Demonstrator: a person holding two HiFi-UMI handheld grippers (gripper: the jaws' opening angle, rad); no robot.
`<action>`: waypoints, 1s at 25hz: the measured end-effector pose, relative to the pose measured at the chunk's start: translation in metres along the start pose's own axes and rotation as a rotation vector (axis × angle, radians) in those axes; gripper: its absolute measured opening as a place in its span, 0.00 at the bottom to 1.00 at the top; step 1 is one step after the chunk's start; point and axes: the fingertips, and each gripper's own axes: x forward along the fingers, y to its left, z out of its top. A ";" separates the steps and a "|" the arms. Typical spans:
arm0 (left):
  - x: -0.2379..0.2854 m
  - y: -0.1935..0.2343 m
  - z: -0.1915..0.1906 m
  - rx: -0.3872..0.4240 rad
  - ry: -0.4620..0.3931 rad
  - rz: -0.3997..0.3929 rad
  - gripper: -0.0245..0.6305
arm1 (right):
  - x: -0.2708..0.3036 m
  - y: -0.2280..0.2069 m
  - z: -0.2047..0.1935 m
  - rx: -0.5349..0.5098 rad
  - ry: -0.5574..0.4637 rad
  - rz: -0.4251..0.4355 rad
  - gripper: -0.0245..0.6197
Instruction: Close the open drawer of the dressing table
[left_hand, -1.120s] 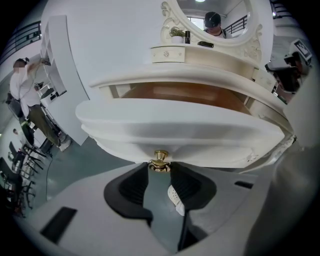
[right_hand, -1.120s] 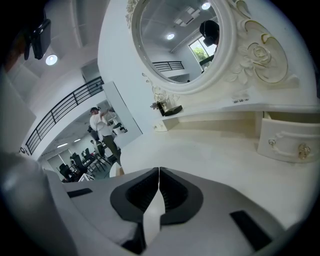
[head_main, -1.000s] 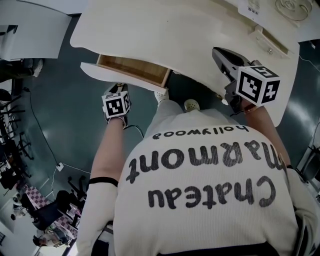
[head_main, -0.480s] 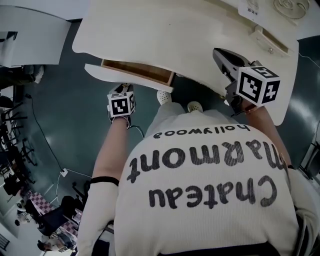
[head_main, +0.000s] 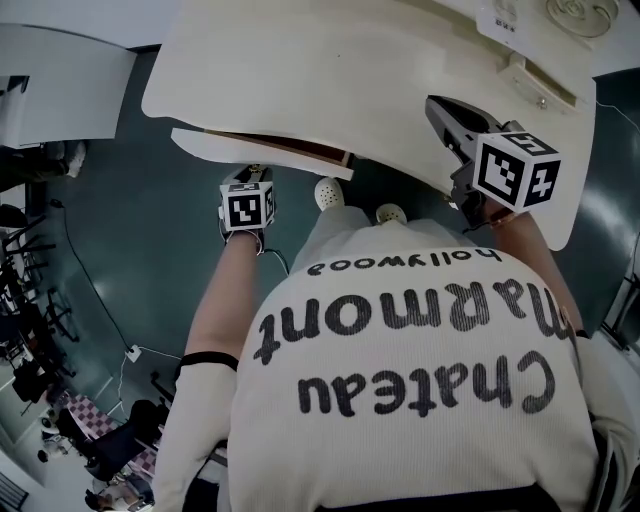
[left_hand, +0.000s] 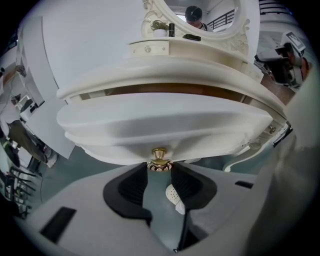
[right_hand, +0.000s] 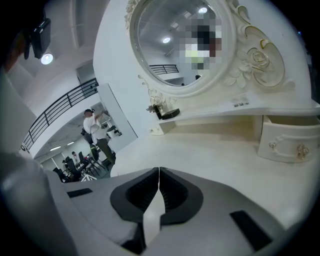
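Observation:
The cream dressing table (head_main: 330, 70) has its wide drawer (head_main: 250, 147) nearly in; only a thin strip of the wooden inside shows under the top. In the left gripper view the curved drawer front (left_hand: 160, 120) fills the middle, with a brass knob (left_hand: 159, 156) at its lower edge. My left gripper (left_hand: 159, 167) is shut on that knob, a pad on each side of its base. From the head view my left gripper (head_main: 252, 178) sits right at the drawer's front edge. Over the tabletop, my right gripper (head_main: 435, 105) hangs shut and empty.
An oval mirror (right_hand: 185, 40) and a small drawer box (right_hand: 290, 142) stand at the back of the tabletop (right_hand: 210, 150). The person's white shoes (head_main: 330, 192) stand on the dark floor below the drawer. Chairs and cables lie at the far left.
The drawer has slid in under the tabletop; its wooden inside has shrunk to a sliver. My left gripper moved toward the table with it. The right gripper stayed put.

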 end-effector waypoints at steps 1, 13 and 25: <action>0.002 0.001 0.001 0.006 0.008 -0.004 0.27 | 0.001 0.000 0.001 0.002 0.000 -0.004 0.08; 0.013 0.002 0.014 0.026 0.020 -0.003 0.26 | -0.005 -0.015 0.006 0.031 -0.010 -0.055 0.08; 0.021 0.002 0.028 0.048 0.002 -0.026 0.26 | -0.010 -0.021 -0.001 0.054 -0.015 -0.094 0.08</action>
